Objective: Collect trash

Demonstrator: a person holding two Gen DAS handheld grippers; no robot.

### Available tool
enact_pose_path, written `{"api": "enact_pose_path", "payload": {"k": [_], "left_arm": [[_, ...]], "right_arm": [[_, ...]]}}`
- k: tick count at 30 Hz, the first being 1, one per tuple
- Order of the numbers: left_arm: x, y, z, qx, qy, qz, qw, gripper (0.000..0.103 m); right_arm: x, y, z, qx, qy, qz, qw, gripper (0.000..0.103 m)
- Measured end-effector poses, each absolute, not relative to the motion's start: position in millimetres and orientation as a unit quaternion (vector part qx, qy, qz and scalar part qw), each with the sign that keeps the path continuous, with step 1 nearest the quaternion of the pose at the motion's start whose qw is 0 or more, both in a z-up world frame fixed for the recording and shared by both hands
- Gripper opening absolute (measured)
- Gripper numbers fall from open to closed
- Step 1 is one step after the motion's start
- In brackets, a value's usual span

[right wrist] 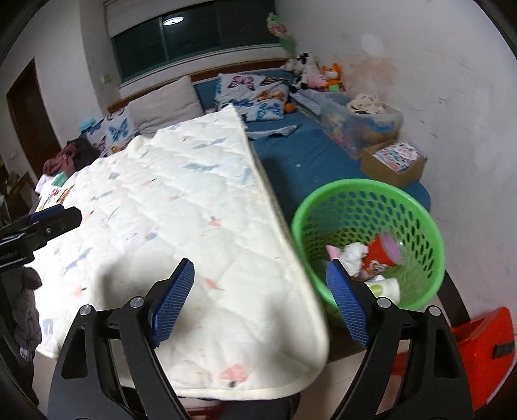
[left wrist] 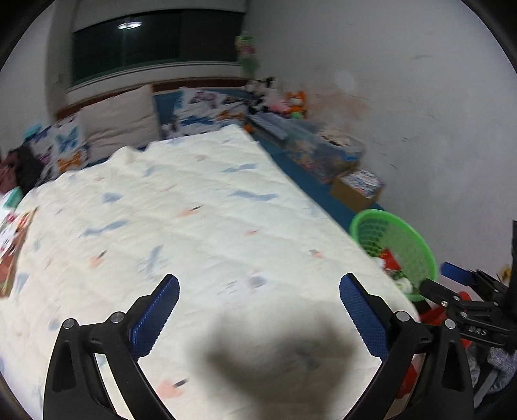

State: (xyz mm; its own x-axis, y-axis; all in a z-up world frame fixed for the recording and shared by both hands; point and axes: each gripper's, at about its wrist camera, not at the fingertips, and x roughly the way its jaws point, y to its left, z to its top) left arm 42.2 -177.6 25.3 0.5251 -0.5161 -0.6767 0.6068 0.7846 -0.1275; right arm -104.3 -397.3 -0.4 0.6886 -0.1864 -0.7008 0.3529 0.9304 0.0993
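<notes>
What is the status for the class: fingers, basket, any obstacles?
Left gripper and right gripper: fingers open, nothing held. Green basket on the bed's corner, trash already inside. White quilt lies beside it, nothing blocking.

A ceiling lamp (left wrist: 129, 25) is glaring in the dark window (right wrist: 194, 35); a soft shadow (left wrist: 274, 349) is pooling between the jaws, the left view is smearing, edges are bowing.

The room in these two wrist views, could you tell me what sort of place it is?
Most likely a bedroom, perhaps a child's: a bed with a white quilt, butterfly-print pillows at its head, and stuffed toys in the corner by the wall.
</notes>
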Motion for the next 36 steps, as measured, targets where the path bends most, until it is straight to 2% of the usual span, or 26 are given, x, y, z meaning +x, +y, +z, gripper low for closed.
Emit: {"api": "enact_pose_path", "payload": {"k": [15, 36], "left_arm": [[45, -78, 25, 0.001, 0.368, -0.218, 0.904, 0.096], [38, -57, 23, 0.010, 0.364, -0.154, 0.918, 0.096]], "right_arm": [[-91, -352, 7, 0.099, 0.368, -0.126, 0.916, 0.097], [-73, -315, -1, 0.088, 0.381, -0.103, 0.915, 0.099]]}}
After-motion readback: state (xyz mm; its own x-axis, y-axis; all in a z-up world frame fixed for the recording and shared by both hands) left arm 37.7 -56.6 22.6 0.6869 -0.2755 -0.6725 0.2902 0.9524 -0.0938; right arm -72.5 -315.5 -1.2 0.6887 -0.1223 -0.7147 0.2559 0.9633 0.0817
